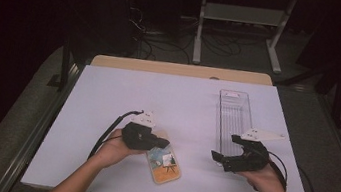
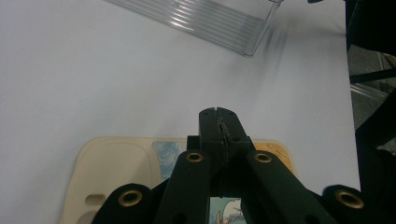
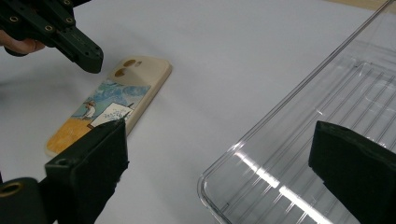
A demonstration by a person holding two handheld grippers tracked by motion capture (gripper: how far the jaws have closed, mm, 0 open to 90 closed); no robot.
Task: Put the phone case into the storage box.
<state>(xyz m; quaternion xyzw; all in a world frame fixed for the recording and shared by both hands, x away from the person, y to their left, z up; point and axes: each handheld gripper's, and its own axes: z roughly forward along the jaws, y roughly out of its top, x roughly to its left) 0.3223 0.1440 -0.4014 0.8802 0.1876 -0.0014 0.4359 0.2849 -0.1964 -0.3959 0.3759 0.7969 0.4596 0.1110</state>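
Phone case (image 1: 164, 164), cream-edged with a painted scene on its back, lies flat on the white desk (image 1: 107, 97) near the person's edge, left of the clear plastic tray (image 1: 233, 116) and well apart from it. The left tongs (image 2: 218, 112) hang right over the case with their jaws pressed together, tip to tip, and nothing between them; in the right gripper view their black tip (image 3: 88, 58) hovers by the camera-hole end of the case (image 3: 109, 105), above it rather than clearly touching. The right tongs (image 3: 219, 158) stand wide open and empty beside the near corner of the tray (image 3: 299, 154), one jaw toward the case, the other over the tray's floor.

The main risk, as I judge it, lies in the case being thin and flat on a smooth surface. Closed jaws cannot take it; if they press down or nudge it, the case will probably skate across the desk or spin instead of lifting. Reopening and biting at the rim may catch only the soft edge, so the case could flex and slip out on the way up. The tray is light too, and the open right jaws sit close enough that a careless move could shove it.
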